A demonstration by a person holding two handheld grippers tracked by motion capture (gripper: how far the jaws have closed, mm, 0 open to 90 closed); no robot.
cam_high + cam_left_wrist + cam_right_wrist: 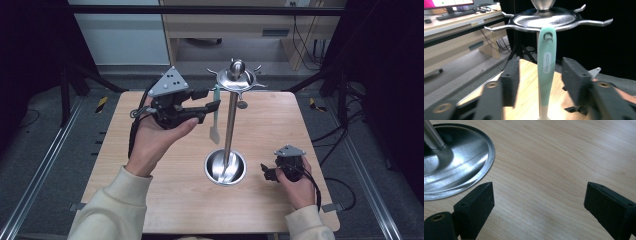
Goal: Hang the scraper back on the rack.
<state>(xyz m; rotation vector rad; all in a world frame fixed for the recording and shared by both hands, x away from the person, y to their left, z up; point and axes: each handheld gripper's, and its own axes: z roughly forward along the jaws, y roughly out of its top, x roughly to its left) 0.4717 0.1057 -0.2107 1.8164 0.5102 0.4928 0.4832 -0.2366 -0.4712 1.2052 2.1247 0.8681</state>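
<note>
High view first: the left gripper sits in the upper left of centre, jaws pointing right toward the mint-green plastic spatula that hangs from a hook on the polished steel utensil stand. Over in the left gripper view, the spatula runs straight down the middle of the frame, long axis vertical, its eyelet looped over a hook of the stand's top disc. The two black jaws stand either side of the handle with clear daylight between pad and plastic on both sides, so that's a released grip, nothing pinched, and the spatula is carried by the hook alone. It lies dead ahead between the jaws, which looks to me like a let-go after hanging. The left hand is plainly the nearer one. Lower right, the right gripper rests low by the stand's round base, jaws spread wide over bare wooden table, holding nothing.
</note>
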